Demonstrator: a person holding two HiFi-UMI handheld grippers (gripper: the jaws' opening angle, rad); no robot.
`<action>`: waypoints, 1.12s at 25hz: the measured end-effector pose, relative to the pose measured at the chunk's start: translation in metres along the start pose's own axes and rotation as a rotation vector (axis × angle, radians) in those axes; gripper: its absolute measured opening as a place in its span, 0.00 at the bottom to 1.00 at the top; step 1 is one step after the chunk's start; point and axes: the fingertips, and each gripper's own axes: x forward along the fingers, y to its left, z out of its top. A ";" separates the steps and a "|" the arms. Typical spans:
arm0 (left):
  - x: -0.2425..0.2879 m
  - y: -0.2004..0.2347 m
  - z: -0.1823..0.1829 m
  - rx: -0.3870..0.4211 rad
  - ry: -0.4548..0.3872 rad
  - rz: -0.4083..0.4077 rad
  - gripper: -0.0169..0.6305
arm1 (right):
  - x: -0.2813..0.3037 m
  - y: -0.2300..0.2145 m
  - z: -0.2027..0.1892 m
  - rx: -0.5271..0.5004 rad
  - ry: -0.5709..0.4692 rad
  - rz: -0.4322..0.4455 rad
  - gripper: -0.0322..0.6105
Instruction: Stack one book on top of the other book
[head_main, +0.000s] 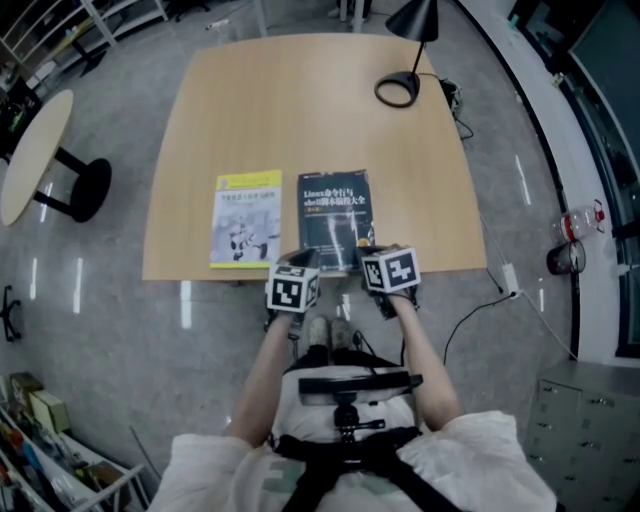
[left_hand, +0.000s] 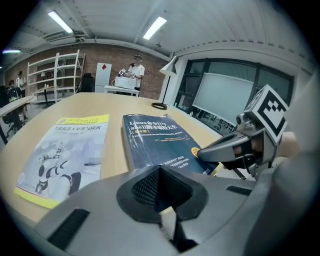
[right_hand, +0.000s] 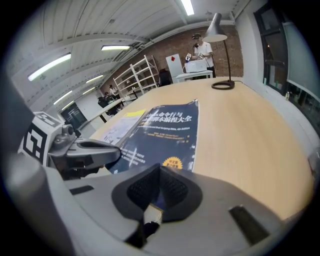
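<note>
Two books lie flat side by side on the wooden table (head_main: 300, 110): a yellow-and-white one (head_main: 246, 218) on the left and a dark blue one (head_main: 335, 215) to its right. Both grippers hover at the table's near edge, by the blue book's near end. My left gripper (head_main: 304, 260) is shut and empty at the blue book's (left_hand: 152, 137) near left corner, with the yellow book (left_hand: 67, 150) further left. My right gripper (head_main: 368, 246) is shut and empty too, just over the blue book's (right_hand: 165, 132) near right corner. Neither touches a book that I can see.
A black desk lamp (head_main: 405, 60) stands at the table's far right corner. A small round table (head_main: 35, 150) is off to the left, cables trail on the floor at the right (head_main: 500, 285), and shelving and people show far behind.
</note>
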 end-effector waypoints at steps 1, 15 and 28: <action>-0.001 -0.002 -0.002 -0.002 0.002 -0.004 0.02 | -0.001 0.001 -0.002 0.001 -0.003 -0.002 0.04; -0.028 -0.022 -0.041 -0.013 0.014 -0.026 0.02 | -0.020 0.019 -0.039 0.045 -0.066 -0.033 0.04; -0.037 -0.024 -0.051 -0.019 -0.003 0.091 0.02 | -0.031 0.029 -0.060 0.013 -0.122 0.052 0.04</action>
